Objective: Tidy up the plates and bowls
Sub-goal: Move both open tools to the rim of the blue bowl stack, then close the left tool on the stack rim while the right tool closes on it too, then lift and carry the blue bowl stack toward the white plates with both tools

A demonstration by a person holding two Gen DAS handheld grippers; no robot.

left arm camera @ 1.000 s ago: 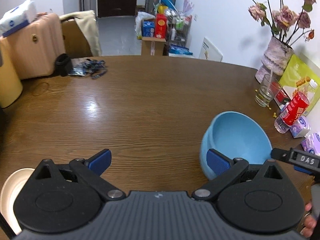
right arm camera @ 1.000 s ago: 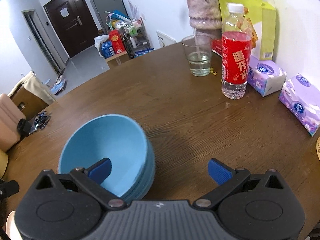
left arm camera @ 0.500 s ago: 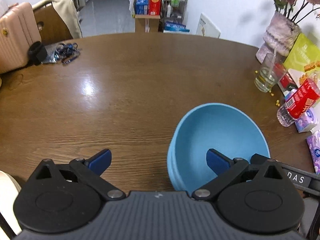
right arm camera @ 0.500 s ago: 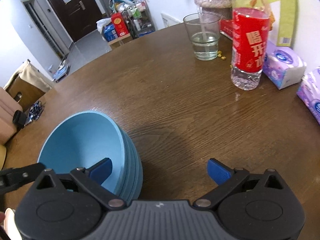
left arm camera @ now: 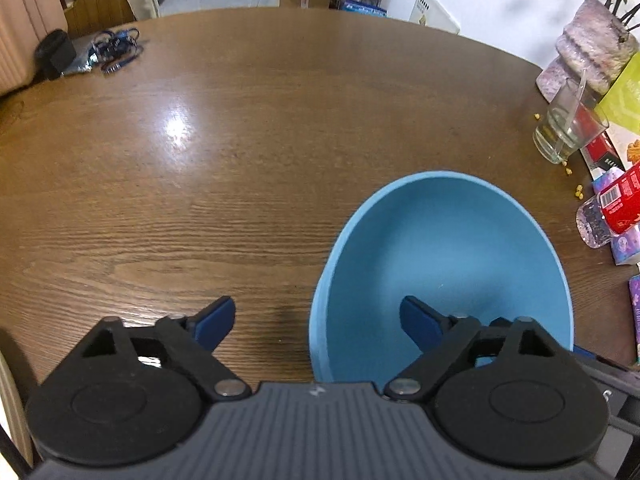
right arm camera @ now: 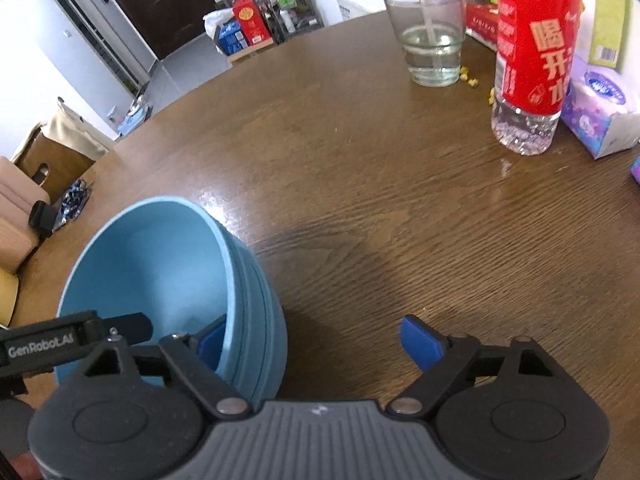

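Observation:
A stack of nested blue bowls [left arm camera: 440,256] [right arm camera: 160,272] stands on the brown wooden table [left arm camera: 240,140]. My left gripper [left arm camera: 316,322] straddles the stack's left wall, with its right pad inside the top bowl and its left pad outside over the table. My right gripper [right arm camera: 316,344] straddles the opposite wall, with its left pad inside the bowl and its right pad outside. Both sets of jaws are closing with the bowl wall between them, and no pad presses on it. A cream sliver at the left edge [left arm camera: 6,400] may be a plate rim.
On the right side of the table stand a glass of water [right arm camera: 434,40], a red-labelled bottle [right arm camera: 528,60], tissue packs [right arm camera: 600,120] and a vase [left arm camera: 592,48]. Tangled cables [left arm camera: 116,48] lie at the far left, beside a suitcase [left arm camera: 20,20].
Both grippers came down and closer onto the bowl stack. The left gripper's right finger went from the bowl's outside to inside it. Both pairs of jaws narrowed a little.

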